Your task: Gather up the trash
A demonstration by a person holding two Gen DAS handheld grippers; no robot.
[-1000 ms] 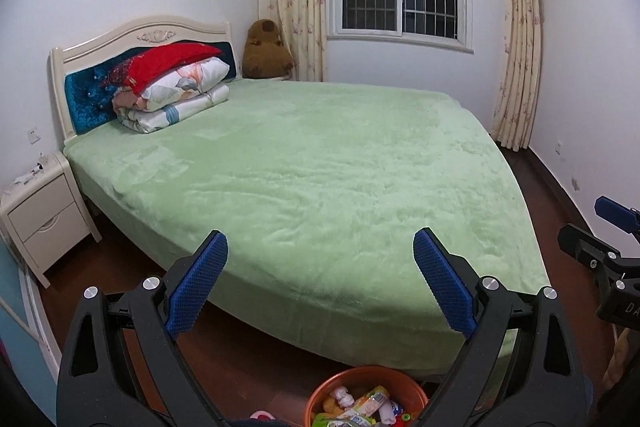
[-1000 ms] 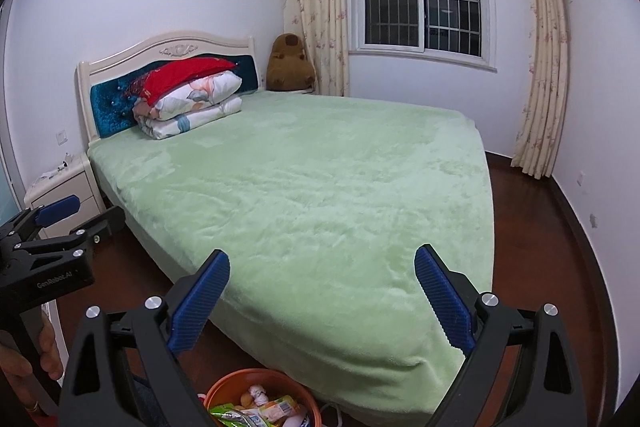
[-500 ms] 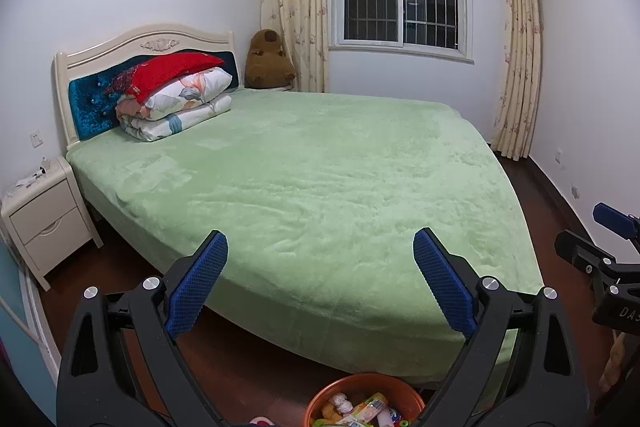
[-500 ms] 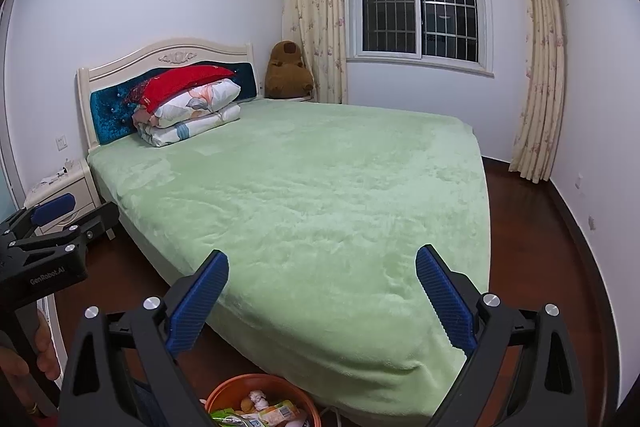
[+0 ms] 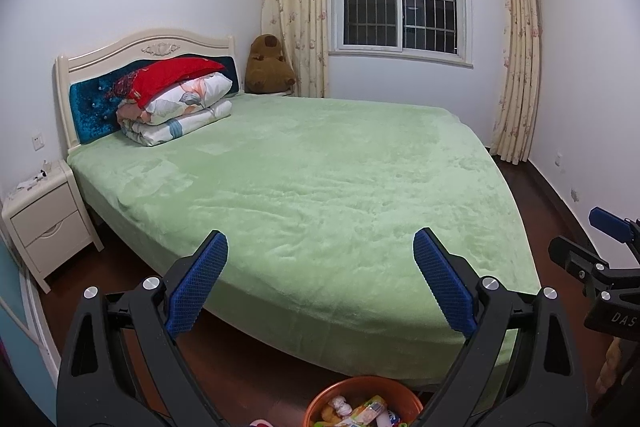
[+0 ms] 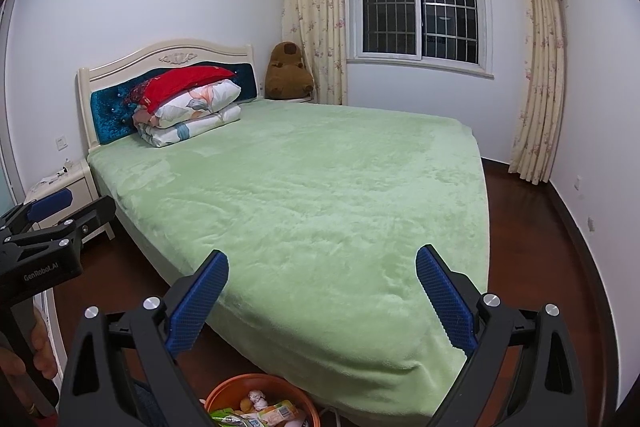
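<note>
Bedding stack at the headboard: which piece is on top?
The red pillow. It lies over the floral quilt, with the white folded quilt at the bottom.

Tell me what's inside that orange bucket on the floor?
The round orange plastic bucket holds trash: crumpled white paper, colourful snack wrappers and something yellowish. The frame's bottom edge and the gripper's black arms hide whatever lies deeper.

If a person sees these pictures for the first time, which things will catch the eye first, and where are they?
The big bed with the light green blanket fills the middle of the room, with a red pillow on folded quilts at its headboard. Near the bottom edge, an orange bin holding wrappers and crumpled trash stands on the dark floor at the foot of the bed. In front, the left gripper and the right gripper are both wide open and hold nothing.
</note>
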